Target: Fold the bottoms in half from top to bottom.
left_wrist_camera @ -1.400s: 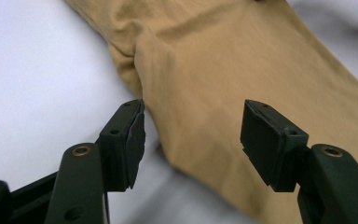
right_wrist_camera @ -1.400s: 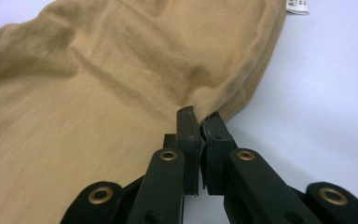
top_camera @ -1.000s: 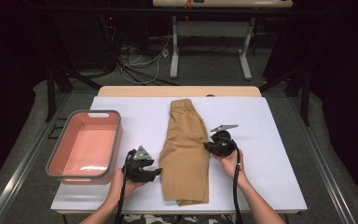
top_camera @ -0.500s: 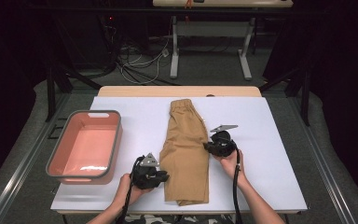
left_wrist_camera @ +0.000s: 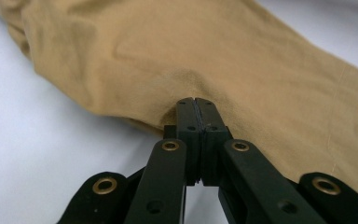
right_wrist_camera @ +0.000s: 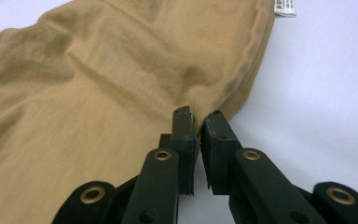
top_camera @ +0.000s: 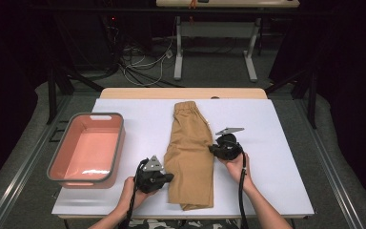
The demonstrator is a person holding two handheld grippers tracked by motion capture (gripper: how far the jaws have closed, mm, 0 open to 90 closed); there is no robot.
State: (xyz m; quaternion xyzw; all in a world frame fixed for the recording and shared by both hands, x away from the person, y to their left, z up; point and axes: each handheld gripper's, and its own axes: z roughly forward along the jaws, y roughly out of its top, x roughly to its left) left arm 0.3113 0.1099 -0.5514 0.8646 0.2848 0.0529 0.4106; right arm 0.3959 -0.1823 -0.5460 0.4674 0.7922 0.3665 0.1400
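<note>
Tan folded cloth shorts [top_camera: 190,152]: lying lengthwise at the middle of the white table cover [top_camera: 276,124], waistband at the far end.
Pink rectangular plastic bin with grey rim [top_camera: 86,149]: left of the shorts, apart from them.
Left gripper [left_wrist_camera: 196,103]: at the shorts' left edge, jaws pressed together against the fabric fold.
Right gripper [right_wrist_camera: 198,117]: at the shorts' right edge, jaws nearly closed, pinching the fabric edge.

The left gripper [top_camera: 167,177], a second ago just clear of the tan shorts [top_camera: 190,152] and turned toward the pink tub, now points at their left edge, its jaws pressed together on the cloth.
</note>
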